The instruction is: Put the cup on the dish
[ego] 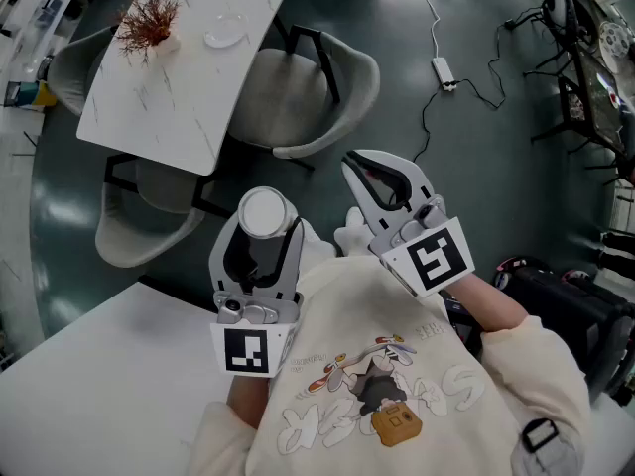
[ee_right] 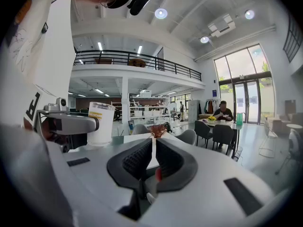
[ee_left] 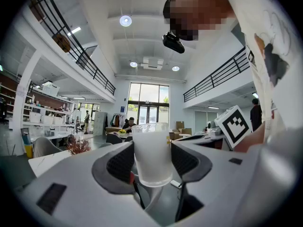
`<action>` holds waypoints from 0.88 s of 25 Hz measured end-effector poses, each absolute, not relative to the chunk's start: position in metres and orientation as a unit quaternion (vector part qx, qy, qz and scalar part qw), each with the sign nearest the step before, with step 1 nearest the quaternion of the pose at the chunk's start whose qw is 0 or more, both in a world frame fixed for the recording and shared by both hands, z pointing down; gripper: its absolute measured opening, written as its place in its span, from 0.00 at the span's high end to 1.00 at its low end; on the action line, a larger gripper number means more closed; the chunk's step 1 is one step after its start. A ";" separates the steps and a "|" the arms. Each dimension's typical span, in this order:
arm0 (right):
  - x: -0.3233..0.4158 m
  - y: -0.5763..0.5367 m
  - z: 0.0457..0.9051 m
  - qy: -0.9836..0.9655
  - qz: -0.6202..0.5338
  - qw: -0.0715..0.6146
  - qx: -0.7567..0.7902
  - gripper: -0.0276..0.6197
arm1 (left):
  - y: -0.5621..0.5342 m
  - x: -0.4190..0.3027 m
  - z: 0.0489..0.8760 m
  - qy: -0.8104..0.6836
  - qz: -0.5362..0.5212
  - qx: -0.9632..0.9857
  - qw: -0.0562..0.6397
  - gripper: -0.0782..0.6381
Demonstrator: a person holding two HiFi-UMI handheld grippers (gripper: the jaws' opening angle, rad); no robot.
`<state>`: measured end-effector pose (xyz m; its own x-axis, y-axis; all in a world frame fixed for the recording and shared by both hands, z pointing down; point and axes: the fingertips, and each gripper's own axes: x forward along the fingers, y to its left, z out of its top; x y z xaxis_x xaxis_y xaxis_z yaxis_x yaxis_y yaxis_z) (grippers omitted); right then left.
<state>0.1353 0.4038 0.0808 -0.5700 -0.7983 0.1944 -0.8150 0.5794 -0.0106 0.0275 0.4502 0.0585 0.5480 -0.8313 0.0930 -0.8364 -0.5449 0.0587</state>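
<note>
1. Head view: our left claw (ego: 264, 228) pinches the cup (ego: 264, 211) in the air, well apart from the dish (ego: 224, 31) on the desk (ego: 149, 107) ahead.
2. Left gripper view: pads (ee_left: 124, 162) squeeze the upright cup's sides.
3. Right gripper view: right claw (ee_right: 153, 157) is pressed together, empty. We reckon grabbing's done; carrying and set-down are left.

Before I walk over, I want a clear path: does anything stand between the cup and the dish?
Yes. A grey chair and a second chair stand at the near sides of the table, between the cup in the left gripper and the dish. The red plant sits beside the dish.
</note>
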 end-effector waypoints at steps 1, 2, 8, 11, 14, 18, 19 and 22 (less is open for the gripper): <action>0.136 0.405 0.081 -0.885 0.055 0.082 0.454 0.91 | 0.451 0.031 0.058 -0.474 0.025 0.879 0.049 0.54; 0.137 0.406 0.081 -0.886 0.059 0.080 0.453 0.91 | 0.451 0.034 0.057 -0.474 0.024 0.879 0.050 0.54; 0.145 0.407 0.088 -0.890 0.067 0.071 0.445 0.91 | 0.452 0.043 0.055 -0.472 0.021 0.880 0.040 0.55; 0.147 0.407 0.088 -0.890 0.069 0.063 0.446 0.91 | 0.451 0.043 0.053 -0.474 0.023 0.880 0.037 0.54; 0.155 0.412 0.082 -0.890 0.057 0.063 0.449 0.91 | 0.452 0.046 0.056 -0.474 0.024 0.879 0.040 0.55; 0.179 0.416 0.076 -0.885 0.052 0.063 0.459 0.91 | 0.453 0.058 0.060 -0.472 0.024 0.880 0.049 0.54; 0.185 0.416 0.076 -0.883 0.053 0.064 0.462 0.91 | 0.453 0.061 0.060 -0.472 0.023 0.880 0.050 0.54; 0.206 0.420 0.079 -0.878 0.062 0.070 0.469 0.91 | 0.457 0.063 0.058 -0.485 0.022 0.873 0.051 0.54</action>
